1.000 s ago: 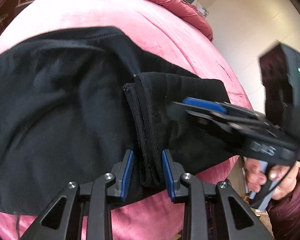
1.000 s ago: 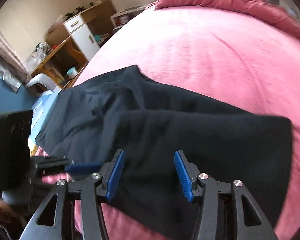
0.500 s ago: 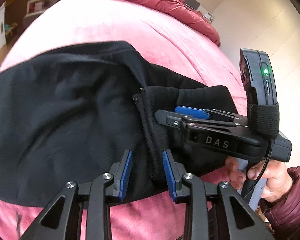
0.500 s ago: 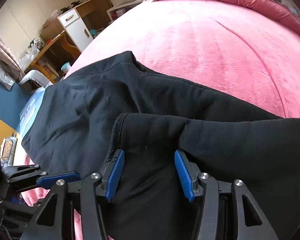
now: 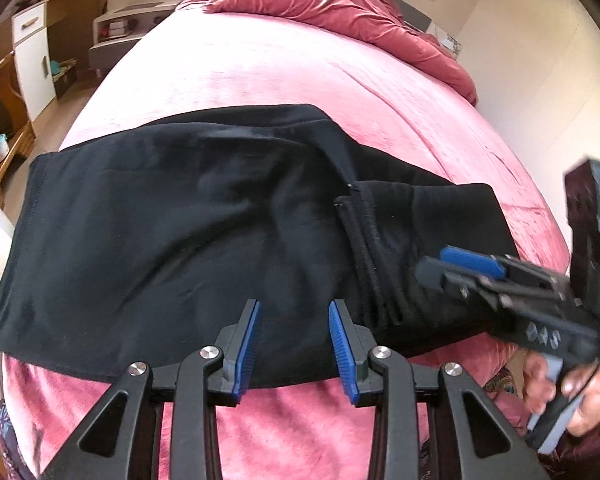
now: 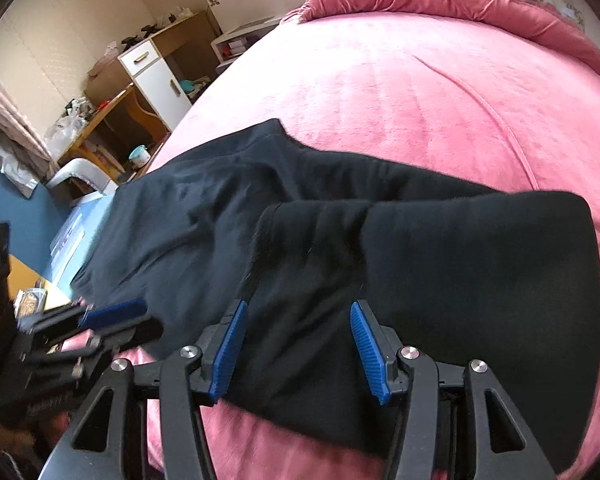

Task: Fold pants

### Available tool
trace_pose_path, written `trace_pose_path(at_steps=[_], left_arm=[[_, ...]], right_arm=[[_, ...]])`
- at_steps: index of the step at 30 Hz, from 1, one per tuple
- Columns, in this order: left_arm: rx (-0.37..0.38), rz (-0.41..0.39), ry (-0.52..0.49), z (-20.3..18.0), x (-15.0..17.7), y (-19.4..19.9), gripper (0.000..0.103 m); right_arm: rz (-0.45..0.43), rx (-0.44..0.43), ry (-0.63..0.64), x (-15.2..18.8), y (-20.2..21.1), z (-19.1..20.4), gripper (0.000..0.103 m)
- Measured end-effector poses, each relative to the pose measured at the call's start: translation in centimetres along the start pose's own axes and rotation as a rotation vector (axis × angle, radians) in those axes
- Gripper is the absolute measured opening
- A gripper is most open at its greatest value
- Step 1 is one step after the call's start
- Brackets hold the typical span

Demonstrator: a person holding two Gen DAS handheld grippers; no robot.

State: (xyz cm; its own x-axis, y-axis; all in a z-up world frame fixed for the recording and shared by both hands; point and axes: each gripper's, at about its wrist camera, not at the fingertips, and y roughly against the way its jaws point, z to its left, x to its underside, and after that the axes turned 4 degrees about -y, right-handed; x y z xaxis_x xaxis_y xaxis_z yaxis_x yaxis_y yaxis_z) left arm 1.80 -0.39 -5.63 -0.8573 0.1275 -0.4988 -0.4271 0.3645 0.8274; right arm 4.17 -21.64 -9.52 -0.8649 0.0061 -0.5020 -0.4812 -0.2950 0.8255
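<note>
Lying folded on the pink bed [image 5: 300, 64], black pants [image 5: 160, 232] show no readable label.

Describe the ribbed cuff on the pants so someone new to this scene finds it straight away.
Start at the pink bed, where black pants lie across the near end. On their right part, a folded-over leg lies on top. The cuff is that leg's ribbed end band, running as a stitched ridge between the left claw and right claw; the cloth around it is smooth.
</note>
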Motion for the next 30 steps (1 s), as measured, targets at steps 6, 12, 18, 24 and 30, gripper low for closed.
trace_pose_path(at_steps=[6, 12, 18, 24, 30], left_arm=[[-0.011, 0.005, 0.037, 0.7, 0.4, 0.1, 0.036], [-0.014, 0.005, 0.068, 1.6, 0.6, 0.5, 0.036], [-0.016, 0.013, 0.142, 3.6, 1.0, 1.6, 0.036], [-0.010, -0.002, 0.364, 9.6, 3.2, 4.6, 0.036], [0.025, -0.046, 0.749, 18.0, 6.9, 6.8, 0.036]], right_arm=[[0.052, 0.049, 0.140, 1.7, -0.5, 2.8, 0.054], [0.064, 0.091, 0.205, 1.8, -2.5, 3.9, 0.047], [0.052, 0.141, 0.214, 0.7, -4.6, 4.2, 0.040], [0.027, 0.098, 0.189, 1.4, -3.8, 3.1, 0.041], [0.013, 0.088, 0.158, 1.6, -3.4, 2.2, 0.042]])
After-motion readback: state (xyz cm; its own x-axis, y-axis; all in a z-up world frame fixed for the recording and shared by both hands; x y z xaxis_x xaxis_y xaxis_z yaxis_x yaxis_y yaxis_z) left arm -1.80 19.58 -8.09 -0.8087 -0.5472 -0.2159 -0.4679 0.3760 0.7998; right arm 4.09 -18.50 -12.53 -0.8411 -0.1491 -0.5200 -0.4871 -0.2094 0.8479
